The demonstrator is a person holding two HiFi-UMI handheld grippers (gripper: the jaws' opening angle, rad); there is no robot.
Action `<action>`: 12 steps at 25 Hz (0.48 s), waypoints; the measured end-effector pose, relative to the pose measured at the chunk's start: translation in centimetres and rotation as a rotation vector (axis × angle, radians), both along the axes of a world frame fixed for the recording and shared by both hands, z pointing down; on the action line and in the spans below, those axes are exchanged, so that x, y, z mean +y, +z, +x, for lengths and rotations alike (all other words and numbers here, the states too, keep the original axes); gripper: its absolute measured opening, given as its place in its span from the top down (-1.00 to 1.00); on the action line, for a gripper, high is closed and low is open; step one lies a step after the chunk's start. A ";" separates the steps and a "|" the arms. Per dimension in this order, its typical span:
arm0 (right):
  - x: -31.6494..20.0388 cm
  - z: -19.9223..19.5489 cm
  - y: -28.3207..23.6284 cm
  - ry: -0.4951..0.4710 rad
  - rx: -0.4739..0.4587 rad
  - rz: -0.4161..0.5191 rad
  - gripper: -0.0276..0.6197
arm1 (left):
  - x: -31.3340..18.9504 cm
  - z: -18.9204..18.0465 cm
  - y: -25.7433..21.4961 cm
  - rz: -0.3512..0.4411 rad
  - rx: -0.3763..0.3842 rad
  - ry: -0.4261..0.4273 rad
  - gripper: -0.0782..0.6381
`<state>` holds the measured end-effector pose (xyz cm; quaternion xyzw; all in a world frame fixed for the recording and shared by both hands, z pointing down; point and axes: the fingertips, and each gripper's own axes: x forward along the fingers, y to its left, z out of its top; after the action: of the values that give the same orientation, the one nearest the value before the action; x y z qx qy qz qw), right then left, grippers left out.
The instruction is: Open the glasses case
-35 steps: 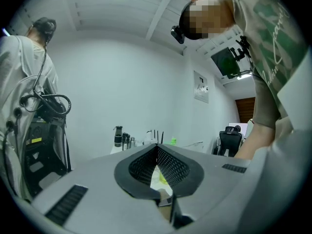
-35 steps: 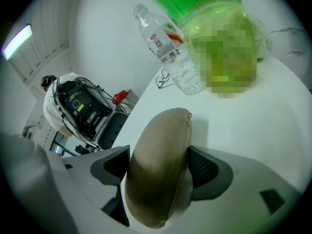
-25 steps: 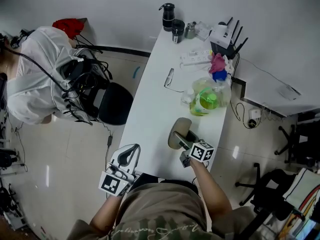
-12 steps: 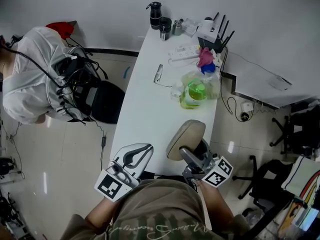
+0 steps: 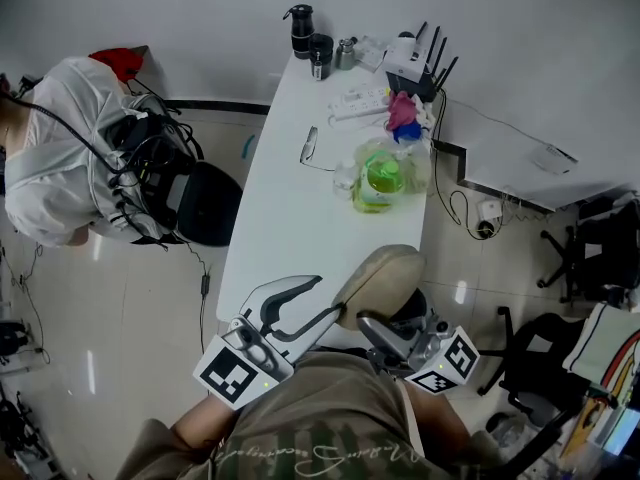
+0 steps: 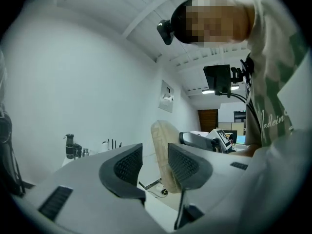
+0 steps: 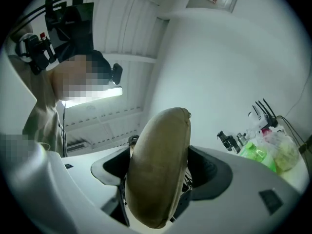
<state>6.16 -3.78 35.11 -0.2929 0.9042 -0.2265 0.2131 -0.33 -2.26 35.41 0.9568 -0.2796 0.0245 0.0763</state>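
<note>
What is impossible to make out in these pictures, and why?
Glasses case contents: every view, its closed shell hides them.
Right gripper tips: head view, under the case.
Bottles at the table end: head view, too small to identify.

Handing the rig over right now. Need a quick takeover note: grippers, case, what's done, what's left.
Right gripper: shut on the case, holding it on edge above the near end of the table.
Left gripper: open; its fingers have just been opening. Nothing is between them, and the case sits just beyond the tips.
Done: case is off the table and held up to the left gripper.
Left: case is not yet open. Probably take its free edge with the left fingers and pull the lid open.
</note>
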 end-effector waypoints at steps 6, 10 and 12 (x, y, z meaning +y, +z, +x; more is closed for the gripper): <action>1.0 0.3 -1.1 -0.021 -0.006 0.043 -0.22 | 1.1 1.0 -1.2 -0.041 0.078 0.094 0.34; 2.1 -0.1 -1.5 -0.054 -0.016 0.071 -0.22 | 2.2 1.7 -1.7 -0.080 0.142 0.157 0.32; 2.7 -0.2 -1.9 -0.090 -0.048 0.086 -0.22 | 2.7 1.7 -2.1 -0.103 0.200 0.182 0.32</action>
<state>5.97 -1.09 33.18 -0.2370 0.9200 -0.2037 0.2365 1.40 0.45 33.32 0.9707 -0.1810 -0.0499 0.1501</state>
